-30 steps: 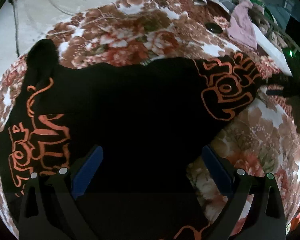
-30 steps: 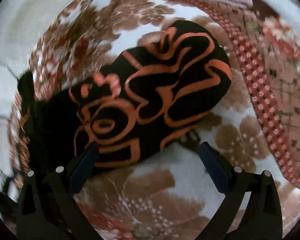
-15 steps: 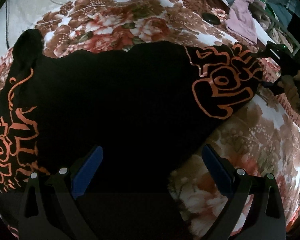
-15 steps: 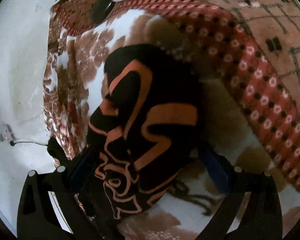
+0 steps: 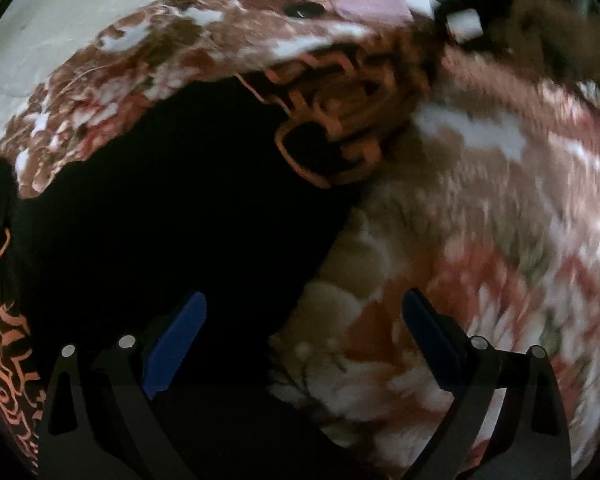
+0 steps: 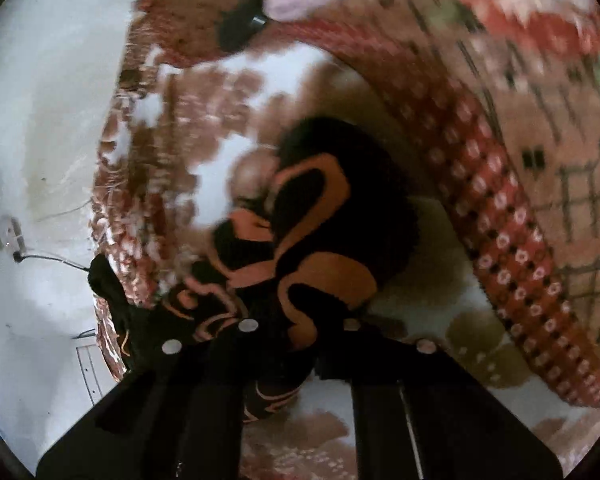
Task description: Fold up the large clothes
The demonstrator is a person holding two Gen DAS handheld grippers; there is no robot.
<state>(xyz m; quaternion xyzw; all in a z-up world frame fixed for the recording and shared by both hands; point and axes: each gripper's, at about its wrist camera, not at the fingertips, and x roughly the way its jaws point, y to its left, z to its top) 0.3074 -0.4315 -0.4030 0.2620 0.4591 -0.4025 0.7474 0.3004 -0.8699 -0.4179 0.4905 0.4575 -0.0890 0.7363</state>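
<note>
Right gripper (image 6: 296, 344) just clamped the sleeve (image 6: 320, 240); left gripper (image 5: 304, 344) spread, holding nothing.

Black garment (image 5: 160, 200) lies flat on the floral blanket (image 5: 480, 220), sleeve near its right edge. Left jaws straddle the garment's hem edge, not pinching. Risks: thin pinch on bunched cloth may slip when lifted; dragging one-handed could skew the body and crease the fold.
</note>
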